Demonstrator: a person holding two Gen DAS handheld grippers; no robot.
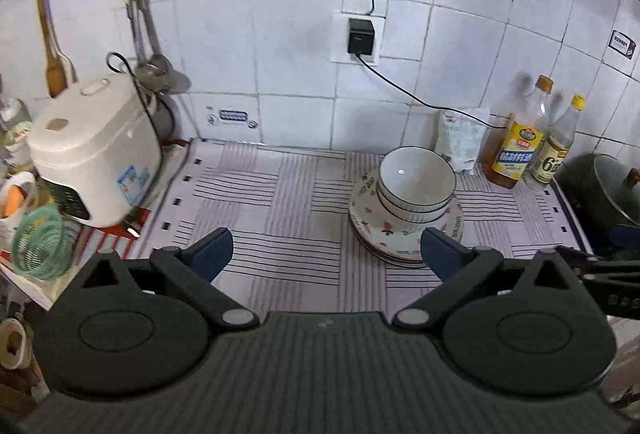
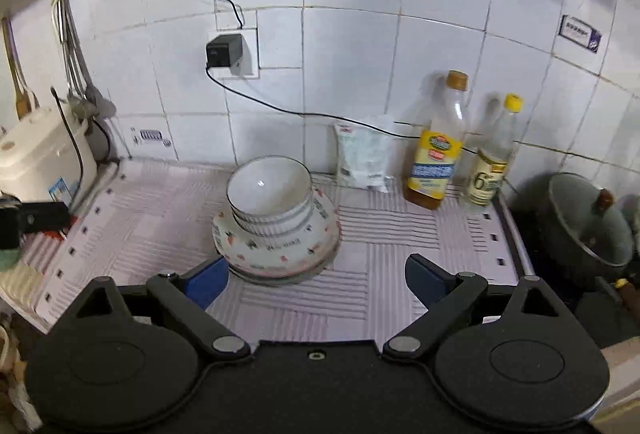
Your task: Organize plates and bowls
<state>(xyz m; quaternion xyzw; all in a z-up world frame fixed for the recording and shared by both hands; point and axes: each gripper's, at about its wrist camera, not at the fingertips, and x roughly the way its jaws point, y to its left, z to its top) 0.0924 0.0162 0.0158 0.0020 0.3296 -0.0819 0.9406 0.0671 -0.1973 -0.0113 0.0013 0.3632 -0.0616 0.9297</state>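
Tiled kitchen, striped mat on desk [image 1: 280,193] | nested bowls [image 1: 416,185] atop stacked plates [image 1: 372,230], mid-mat | left gripper [image 1: 326,254] and right gripper [image 2: 316,278] both spread wide, empty | risk: a gripper clipping the plates' rim could topple the bowls

Three stacked white ribbed ceramic bowls [image 2: 270,199]; two tall clear plastic condiment bottles [image 2: 440,145]; one white rice cooker [image 1: 94,149].

A large "6" printed on the pale label of the clear yellow-capped glass bottle [image 2: 491,169], remaining label text, wall stickers and plate lettering noted as too blurred to be read
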